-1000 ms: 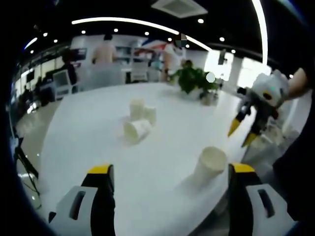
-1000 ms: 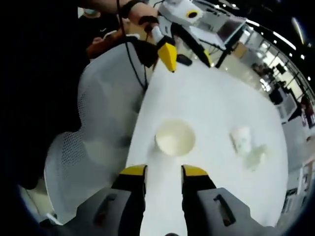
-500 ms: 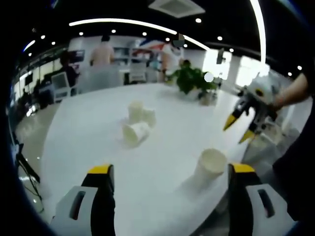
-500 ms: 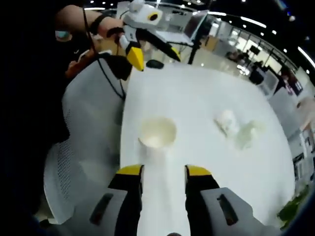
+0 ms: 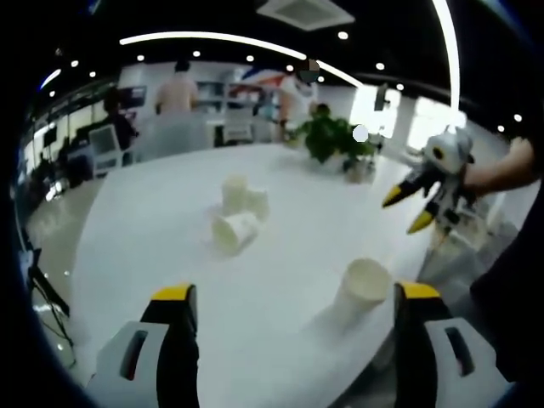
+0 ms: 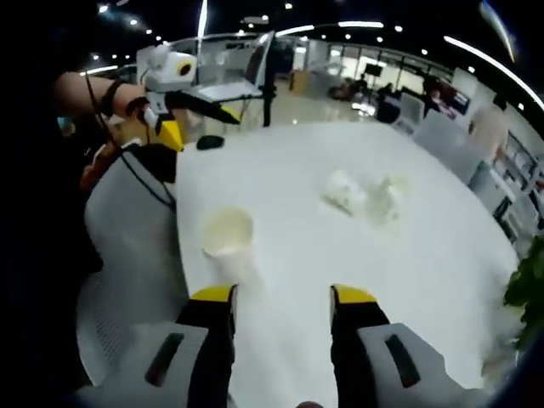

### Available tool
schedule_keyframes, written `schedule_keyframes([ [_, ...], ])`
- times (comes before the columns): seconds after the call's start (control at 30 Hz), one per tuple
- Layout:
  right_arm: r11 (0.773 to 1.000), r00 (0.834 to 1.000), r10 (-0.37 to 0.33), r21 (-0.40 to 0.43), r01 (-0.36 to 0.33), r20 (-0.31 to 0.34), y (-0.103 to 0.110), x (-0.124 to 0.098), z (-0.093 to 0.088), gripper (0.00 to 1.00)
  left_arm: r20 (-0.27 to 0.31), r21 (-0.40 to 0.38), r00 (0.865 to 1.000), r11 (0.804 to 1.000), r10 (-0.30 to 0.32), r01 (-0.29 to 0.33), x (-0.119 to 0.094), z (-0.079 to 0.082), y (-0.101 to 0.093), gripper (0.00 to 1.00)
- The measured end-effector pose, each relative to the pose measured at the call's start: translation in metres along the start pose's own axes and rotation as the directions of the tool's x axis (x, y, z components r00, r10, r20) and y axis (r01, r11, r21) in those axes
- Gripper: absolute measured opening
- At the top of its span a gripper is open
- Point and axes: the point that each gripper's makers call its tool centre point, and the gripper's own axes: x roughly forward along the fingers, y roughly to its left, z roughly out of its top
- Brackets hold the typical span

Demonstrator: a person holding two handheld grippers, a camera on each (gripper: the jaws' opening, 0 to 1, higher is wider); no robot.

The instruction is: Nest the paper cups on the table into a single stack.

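— Paper cups, all loose: the near cup (image 5: 363, 289) stands upright at the table (image 5: 153, 229) edge, at five o'clock from the cluster of three (image 5: 239, 212) mid-table.

— So nothing's nested yet?

— Nothing. The left gripper (image 5: 289, 299) and right gripper (image 6: 281, 299) both gape empty (jaws well apart). I'd say the next move is closing on that near cup.

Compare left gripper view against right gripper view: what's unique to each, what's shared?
Left gripper view: people standing at the back, a ceiling vent, and the right gripper seen from outside, open, past the table's edge.
Right gripper view: a white mesh chair, a small dark object on the table, and the left gripper from outside, open.
Shared: the white table, the upright cup near its edge, the far cup cluster, the plant.
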Motion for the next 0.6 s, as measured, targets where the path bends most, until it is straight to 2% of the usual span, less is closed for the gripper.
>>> schedule_keyframes([
  [0.13,0.999,1.000,-0.011,0.048,0.010,0.020,-0.005,-0.003,0.000,0.43,-0.003,-0.001,1.000,1.000,0.003,-0.003,-0.001,-0.001,0.001,0.96],
  [0.4,0.989,0.997,-0.049,0.141,0.041,0.052,-0.011,-0.005,-0.002,0.52,-0.006,-0.008,1.000,1.000,-0.001,0.001,0.000,-0.002,0.000,0.96],
  [0.6,0.977,0.994,-0.086,0.202,0.071,0.068,-0.016,-0.006,-0.004,0.60,0.004,-0.008,1.000,1.000,0.003,-0.003,-0.001,0.004,0.001,0.96],
])
